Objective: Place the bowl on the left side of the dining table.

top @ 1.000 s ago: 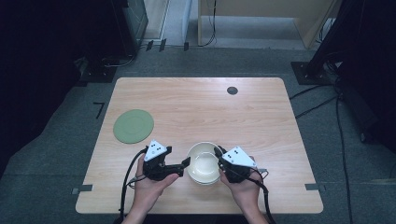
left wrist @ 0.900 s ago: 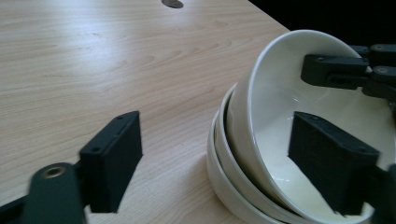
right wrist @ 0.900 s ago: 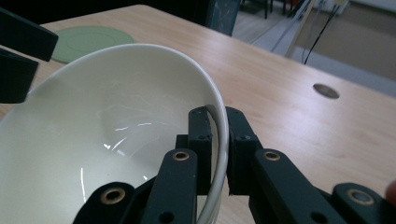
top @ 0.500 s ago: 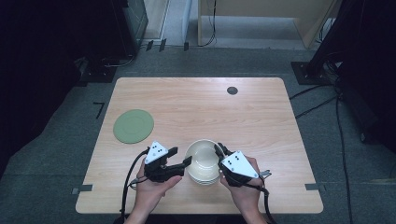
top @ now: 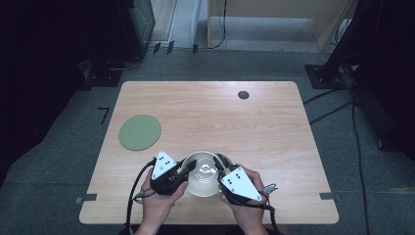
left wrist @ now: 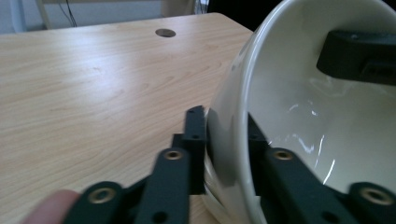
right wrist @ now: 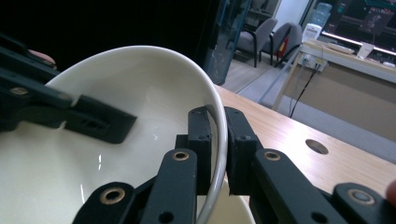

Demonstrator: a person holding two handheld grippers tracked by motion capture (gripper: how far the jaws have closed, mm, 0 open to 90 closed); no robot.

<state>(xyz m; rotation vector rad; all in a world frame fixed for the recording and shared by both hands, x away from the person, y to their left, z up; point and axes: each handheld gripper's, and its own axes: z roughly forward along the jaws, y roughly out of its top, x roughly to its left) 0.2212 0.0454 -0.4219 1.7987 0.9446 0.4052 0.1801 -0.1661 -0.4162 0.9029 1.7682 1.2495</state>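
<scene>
At the near edge of a light wooden table (top: 274,137), a person's two hands hold a white bowl (top: 203,172) between a pair of hand-held grippers. The left gripper (top: 188,169) meets the bowl's rim at about nine o'clock; its jaws have just been closing, and in the left gripper view they pinch the bowl (left wrist: 299,121) wall, one jaw outside and one inside. The right gripper (top: 218,166) takes the rim at about three o'clock, its jaws clamped on the thin edge, as the right gripper view shows with the bowl (right wrist: 140,107) rim caught between the two black pads. In that same view the left gripper's jaw (right wrist: 93,123) lies dark against the bowl's glossy inside, and a second pale rim (right wrist: 233,210) shows just beneath the held bowl; whether the two touch cannot be told. The bowl tilts in both gripper views. Farther out, toward ten o'clock from the bowl and well apart from it, a flat green plate (top: 140,132) rests near the table's left edge. At the far side, around one o'clock, sits a small dark round cable hole (top: 243,94) in the tabletop. Beyond the table, cables (top: 342,105) trail across grey floor.
</scene>
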